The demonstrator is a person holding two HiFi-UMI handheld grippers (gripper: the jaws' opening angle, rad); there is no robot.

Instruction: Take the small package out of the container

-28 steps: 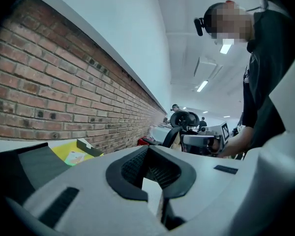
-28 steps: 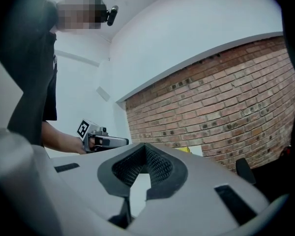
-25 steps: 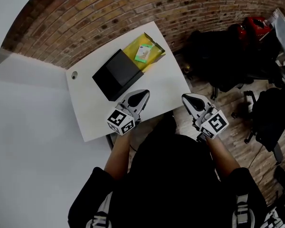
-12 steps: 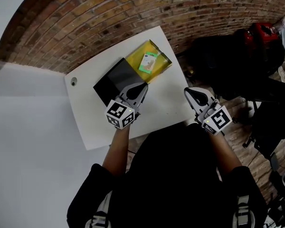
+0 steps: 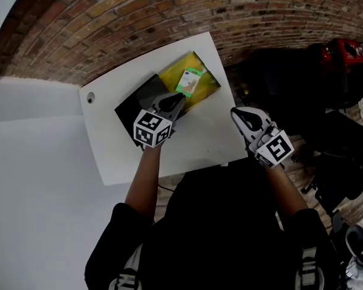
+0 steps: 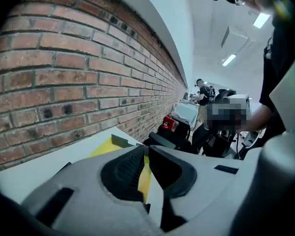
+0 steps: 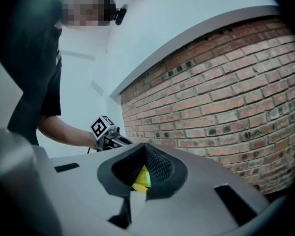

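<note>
Your left gripper (image 5: 179, 99) sits pressed together over the container (image 5: 169, 73), right gripper (image 5: 236, 113) also closed well off its right side, small package (image 5: 190, 81) flat on its yellow end: reach in without spreading your jaws and you'll likely shove it, not pinch it.

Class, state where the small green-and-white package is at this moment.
In the head view, the small green-and-white package lies on the yellow container at the white table's far right corner, by the brick wall, just beyond the left gripper's tips.
</note>
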